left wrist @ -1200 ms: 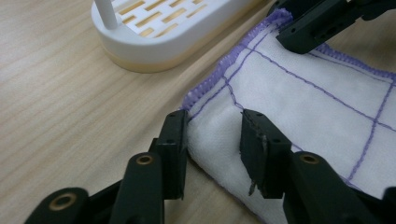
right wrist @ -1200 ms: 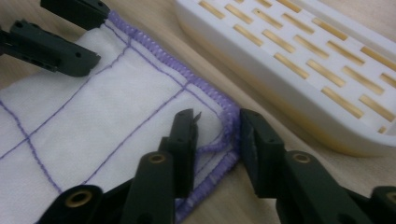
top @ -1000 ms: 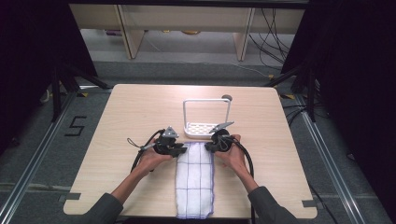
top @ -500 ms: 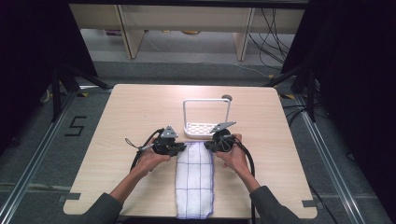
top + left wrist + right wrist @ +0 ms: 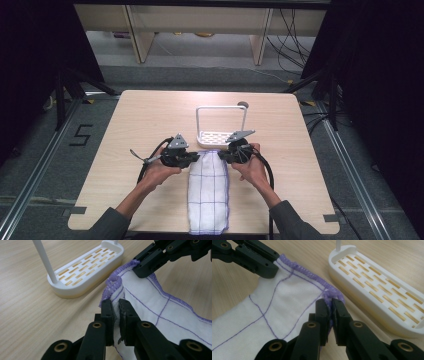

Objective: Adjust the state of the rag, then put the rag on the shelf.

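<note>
Gripping the far corners of a white cloth (image 5: 209,192), both grippers sit low in the middle of the high view. The left gripper (image 5: 196,156) has its fingers (image 5: 107,312) pinched on the cloth's left far corner, where the purple hem bunches up above them. Its jaws have just been closing on that corner. The right gripper (image 5: 224,155) has its fingers (image 5: 338,312) clamped on the other far corner, right at the purple edge. The cloth, crossed with thin purple lines, lies in a long strip on the desk (image 5: 135,125), running from the grippers down to the bottom edge of the frame. Just beyond the held edge, toward the top of the frame, stands a white slotted rack (image 5: 218,136) with an upright hoop.
</note>
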Demonstrator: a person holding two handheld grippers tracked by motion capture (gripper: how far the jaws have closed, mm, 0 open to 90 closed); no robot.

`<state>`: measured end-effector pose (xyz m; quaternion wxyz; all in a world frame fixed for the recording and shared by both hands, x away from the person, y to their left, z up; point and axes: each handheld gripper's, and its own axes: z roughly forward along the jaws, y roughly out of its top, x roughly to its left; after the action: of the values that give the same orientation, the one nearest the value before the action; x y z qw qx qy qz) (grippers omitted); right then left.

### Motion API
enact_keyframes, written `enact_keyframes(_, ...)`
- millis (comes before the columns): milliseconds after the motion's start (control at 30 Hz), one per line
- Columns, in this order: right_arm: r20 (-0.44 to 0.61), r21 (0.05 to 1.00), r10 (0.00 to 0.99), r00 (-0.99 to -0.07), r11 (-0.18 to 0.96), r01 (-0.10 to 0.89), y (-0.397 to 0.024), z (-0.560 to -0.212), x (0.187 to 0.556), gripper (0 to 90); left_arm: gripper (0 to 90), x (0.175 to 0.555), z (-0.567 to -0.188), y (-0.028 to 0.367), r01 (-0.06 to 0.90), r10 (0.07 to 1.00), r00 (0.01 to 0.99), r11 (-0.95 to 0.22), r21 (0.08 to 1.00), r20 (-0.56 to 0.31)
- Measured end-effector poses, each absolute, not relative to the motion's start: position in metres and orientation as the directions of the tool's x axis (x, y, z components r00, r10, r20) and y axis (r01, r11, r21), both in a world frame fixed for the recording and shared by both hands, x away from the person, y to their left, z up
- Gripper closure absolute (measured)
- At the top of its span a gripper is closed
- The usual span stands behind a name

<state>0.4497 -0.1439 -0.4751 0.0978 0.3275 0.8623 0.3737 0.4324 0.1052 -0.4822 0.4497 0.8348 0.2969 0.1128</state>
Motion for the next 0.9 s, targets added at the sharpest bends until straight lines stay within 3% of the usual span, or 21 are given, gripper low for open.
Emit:
enact_keyframes(533,0.106,0.741,0.642,-0.760,0.458,0.491,-0.151,-0.449,0.432,84.4,82.7,0.421,-0.461,0.113,0.374,0.588,0.803,-0.379,0.846,-0.091)
enact_keyframes(900,0.071,0.804,0.608,-0.791,0.434,0.407,-0.161,-0.410,0.404,84.5,82.8,0.397,-0.421,0.115,0.324,0.544,0.834,-0.342,0.882,-0.096)
